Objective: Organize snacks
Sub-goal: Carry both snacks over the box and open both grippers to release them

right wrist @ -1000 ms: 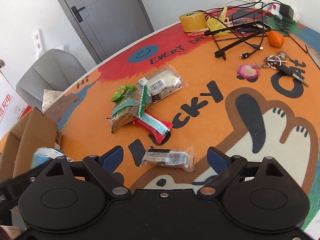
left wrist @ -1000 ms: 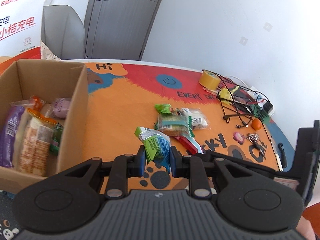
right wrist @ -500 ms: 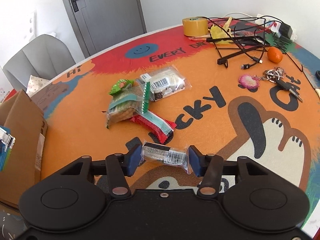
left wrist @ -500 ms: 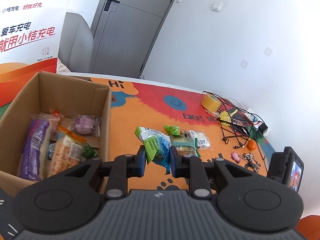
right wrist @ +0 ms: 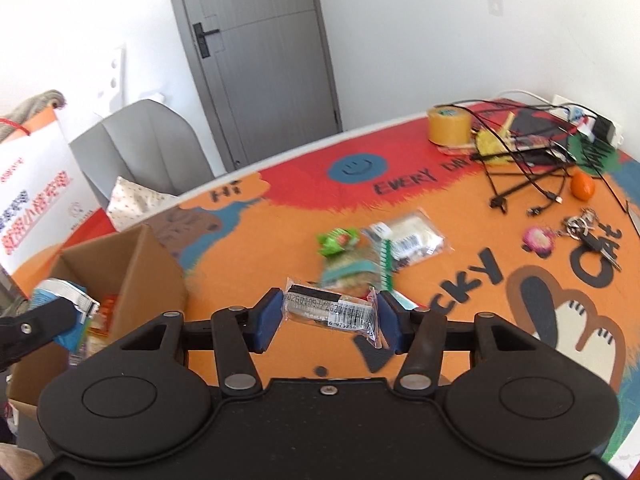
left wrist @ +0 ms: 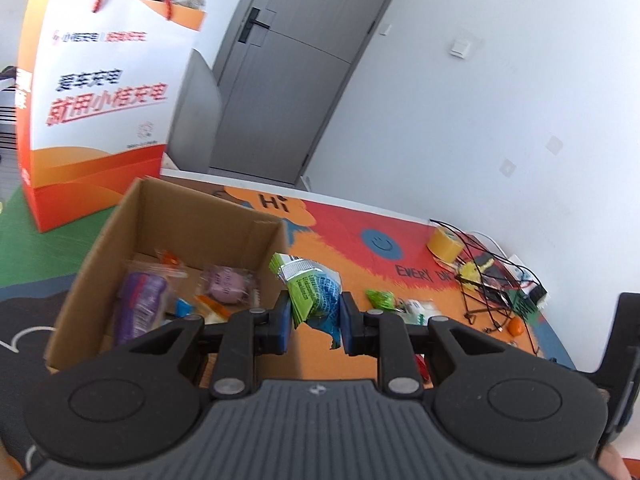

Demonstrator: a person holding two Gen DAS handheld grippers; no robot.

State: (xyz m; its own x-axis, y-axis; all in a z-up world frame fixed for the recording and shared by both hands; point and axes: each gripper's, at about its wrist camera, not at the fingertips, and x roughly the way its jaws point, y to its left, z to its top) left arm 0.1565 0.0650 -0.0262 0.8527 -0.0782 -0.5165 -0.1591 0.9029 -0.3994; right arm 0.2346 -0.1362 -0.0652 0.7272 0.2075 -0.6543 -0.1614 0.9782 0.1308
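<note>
Tape roll [right wrist: 449, 126], keys [right wrist: 591, 232], orange [right wrist: 582, 186]

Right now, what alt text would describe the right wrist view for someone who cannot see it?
The right gripper holds a clear barcoded snack packet above an orange cartoon table mat. More snacks lie beyond, with a cardboard box at left.

White walls [right wrist: 400, 20], grey door [right wrist: 260, 60], perhaps a grey chair [right wrist: 148, 140].

The round tabletop [right wrist: 248, 248] wears an orange and red cartoon mat with a blue smiley and black lettering. A plain brown cardboard box [left wrist: 176, 216] stands beside a white and orange paper bag [left wrist: 100, 120] with red cord handles. Blue-padded fingers [left wrist: 283, 322] pinch a green and blue foil snack packet [left wrist: 312, 292]; a clear barcoded snack wrapper [right wrist: 332, 310] shows black print.
</note>
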